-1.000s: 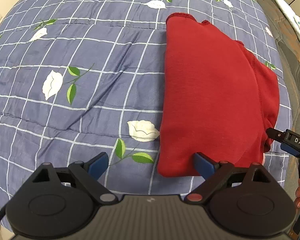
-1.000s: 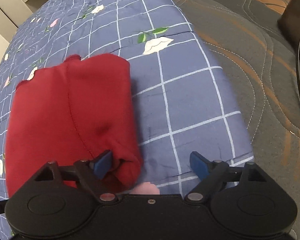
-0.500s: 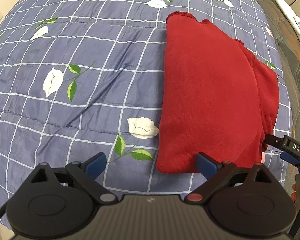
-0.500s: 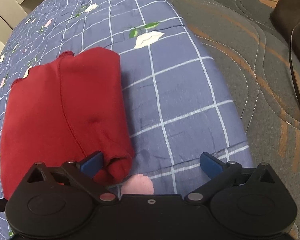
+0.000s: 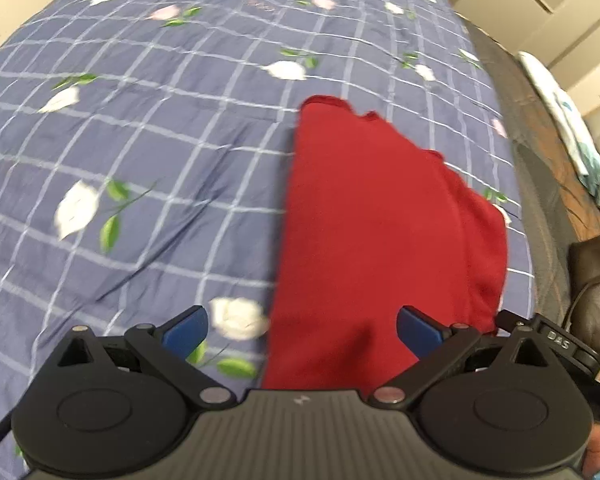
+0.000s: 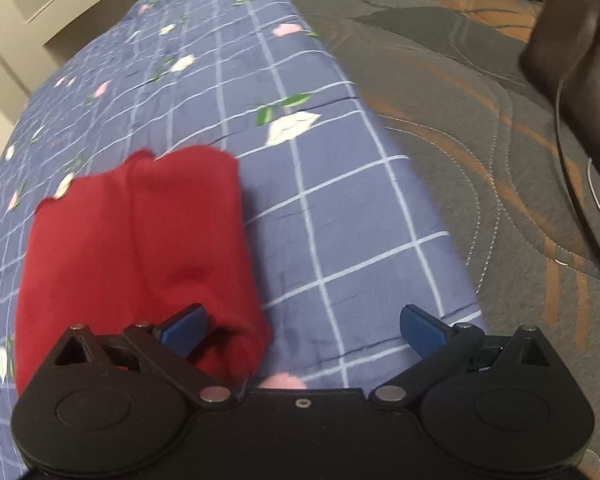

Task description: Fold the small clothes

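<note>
Blue checked bedding with white flowers covers the bed, and a grey-and-orange quilt lies past its edge, to the right of the right claw. Pale walls and cupboard fronts show at the far corners. Both views are somewhat blurred.

On the bedding lies a red garment, folded into a long narrow block with its scalloped hem at the far end. No box, basket or other container is in view; the garment lies loose on the bedding.

Left claw: its jaws are opening and already stand very wide. The garment's near end lies between and ahead of them, toward the right finger, but the blue pads do not press it. The left pad is over bare bedding beside a white flower.

Right claw: jaws fully spread, gripping nothing. The garment sits ahead and to the left; its near right corner bulges just past the left pad, which looks close to the cloth, though I cannot tell whether it touches. The right pad is over bare bedding.

A dark brown bag with a cable stands on the quilt, far right of the right claw.
</note>
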Demonstrator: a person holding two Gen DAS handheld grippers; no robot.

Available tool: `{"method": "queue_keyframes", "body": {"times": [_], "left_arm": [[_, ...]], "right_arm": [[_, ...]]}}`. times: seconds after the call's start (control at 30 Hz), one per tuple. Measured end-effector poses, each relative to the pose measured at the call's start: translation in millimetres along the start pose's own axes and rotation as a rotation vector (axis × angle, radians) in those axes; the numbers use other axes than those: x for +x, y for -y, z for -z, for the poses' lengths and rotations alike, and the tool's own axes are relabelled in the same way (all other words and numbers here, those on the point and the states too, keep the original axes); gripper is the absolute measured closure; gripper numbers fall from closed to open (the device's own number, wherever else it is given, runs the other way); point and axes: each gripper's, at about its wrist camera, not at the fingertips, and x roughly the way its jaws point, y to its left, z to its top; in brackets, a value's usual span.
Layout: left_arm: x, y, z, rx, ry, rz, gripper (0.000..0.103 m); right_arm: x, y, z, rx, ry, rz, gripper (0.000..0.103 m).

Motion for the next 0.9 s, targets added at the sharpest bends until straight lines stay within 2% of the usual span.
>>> {"method": "queue_keyframes", "body": {"times": [0.1,0.2,0.4,0.63,0.9], "left_arm": [[17.3,11.7,-5.8,0.059,-0.032,-0.010,0.001],[32.6,21.0,-8.5,0.102,-0.058,-0.068,0.001],[49.5,9.3,-6.6,0.082,-0.116,-0.139,0.001],[55.5,-6.1,-2.8,-0.008,-0.143,-0.111,0.000],[56.6,-8.1,-2.8,-0.047,-0.154,-0.106,0.000]], "right_arm": [[9.8,-1.5,-3.3,-0.009,-0.006,0.021,0.001],[21.3,-8.7,-0.1,-0.057,-0.039,0.030,0.001],[18.1,-29.4,17.0,-0.184,-0.029,0.032,0.001],[27.1,-26.1,46.3,-0.248,-0.094,0.002,0.001],[30.9,-19.5,45.6,-0.278,-0.128,-0.032,0.000]]}}
